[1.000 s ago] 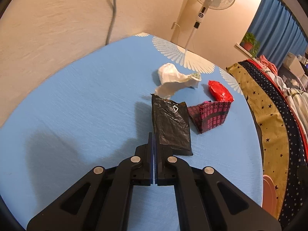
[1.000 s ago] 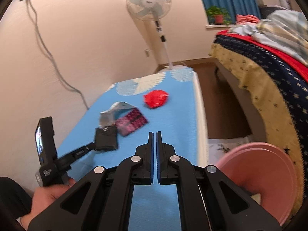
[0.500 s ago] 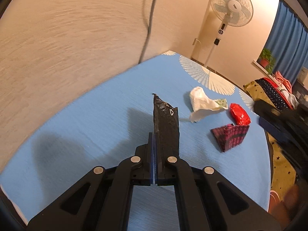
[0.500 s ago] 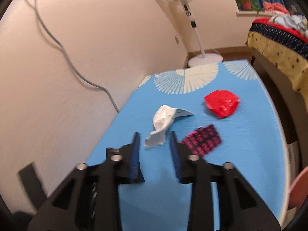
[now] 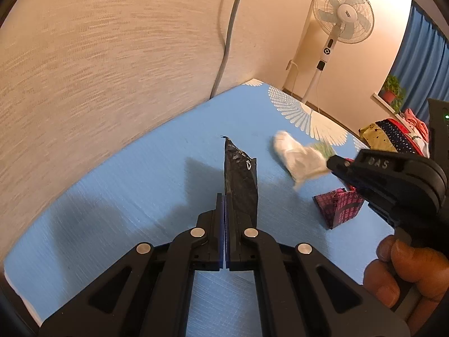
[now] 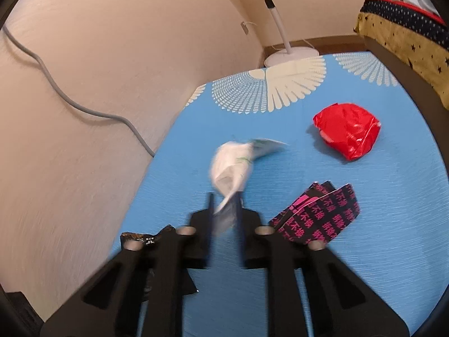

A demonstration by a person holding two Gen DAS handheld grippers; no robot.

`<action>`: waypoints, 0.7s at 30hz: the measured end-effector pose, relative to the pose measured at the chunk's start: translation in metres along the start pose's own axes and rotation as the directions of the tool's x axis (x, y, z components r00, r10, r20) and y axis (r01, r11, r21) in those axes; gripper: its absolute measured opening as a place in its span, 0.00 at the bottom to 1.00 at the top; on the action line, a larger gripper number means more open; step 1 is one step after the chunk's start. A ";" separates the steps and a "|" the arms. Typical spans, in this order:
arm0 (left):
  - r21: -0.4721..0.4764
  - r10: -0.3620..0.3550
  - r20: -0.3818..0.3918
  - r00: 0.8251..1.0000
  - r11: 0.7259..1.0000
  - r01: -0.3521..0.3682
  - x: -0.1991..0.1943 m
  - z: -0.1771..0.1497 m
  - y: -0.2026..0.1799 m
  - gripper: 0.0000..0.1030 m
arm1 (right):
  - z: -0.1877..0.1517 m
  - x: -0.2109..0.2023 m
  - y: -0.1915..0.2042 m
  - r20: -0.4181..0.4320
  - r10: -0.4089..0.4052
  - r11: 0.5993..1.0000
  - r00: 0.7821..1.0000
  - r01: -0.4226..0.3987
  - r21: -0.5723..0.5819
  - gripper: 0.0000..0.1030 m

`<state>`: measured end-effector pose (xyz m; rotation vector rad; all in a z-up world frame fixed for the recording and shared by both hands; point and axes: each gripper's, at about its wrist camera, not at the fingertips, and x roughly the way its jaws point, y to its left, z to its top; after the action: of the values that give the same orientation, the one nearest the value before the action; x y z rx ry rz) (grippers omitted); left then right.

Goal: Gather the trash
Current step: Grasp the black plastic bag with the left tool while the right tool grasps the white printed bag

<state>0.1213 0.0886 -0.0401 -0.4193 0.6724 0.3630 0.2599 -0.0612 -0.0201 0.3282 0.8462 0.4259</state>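
My left gripper [image 5: 225, 196] is shut on the lower end of a black wrapper [image 5: 241, 179], which stands up from its fingertips above the blue tablecloth [image 5: 140, 185]. The right gripper [image 6: 224, 202] is closing on the tail of a crumpled white wrapper [image 6: 233, 165], which lies between its blurred fingers. In the left wrist view that gripper's tip [image 5: 332, 164] meets the white wrapper [image 5: 297, 154]. A black-and-pink packet [image 6: 317, 216] lies just right of the right gripper. A red crumpled wrapper [image 6: 348, 129] sits farther back right.
A wall with a grey cable [image 6: 84, 109] borders the table on the left. A standing fan [image 5: 342, 14] is behind the table's far end. A bed with a starred cover [image 6: 407, 28] lies to the right. A hand [image 5: 404, 272] holds the right gripper.
The right gripper swung left across the table, opened, reached the white wrapper and began closing on its tail. The left gripper lifted the black wrapper slightly and turned left.
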 end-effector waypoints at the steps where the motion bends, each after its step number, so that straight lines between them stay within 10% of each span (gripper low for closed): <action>1: 0.001 0.000 0.002 1.000 1.000 0.000 -0.001 0.000 0.000 0.00 | 0.000 -0.002 0.000 0.004 -0.002 1.000 1.000 0.002 -0.008 0.03; 21: 0.128 -0.053 0.041 0.998 0.991 0.047 -0.039 -0.015 -0.016 0.00 | -0.026 -0.140 0.009 0.225 -0.128 0.964 0.966 0.174 -0.200 0.02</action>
<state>0.0925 0.0606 -0.0204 -0.3059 0.6370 0.2794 0.1552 -0.1188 0.0586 0.1006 0.6060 0.3304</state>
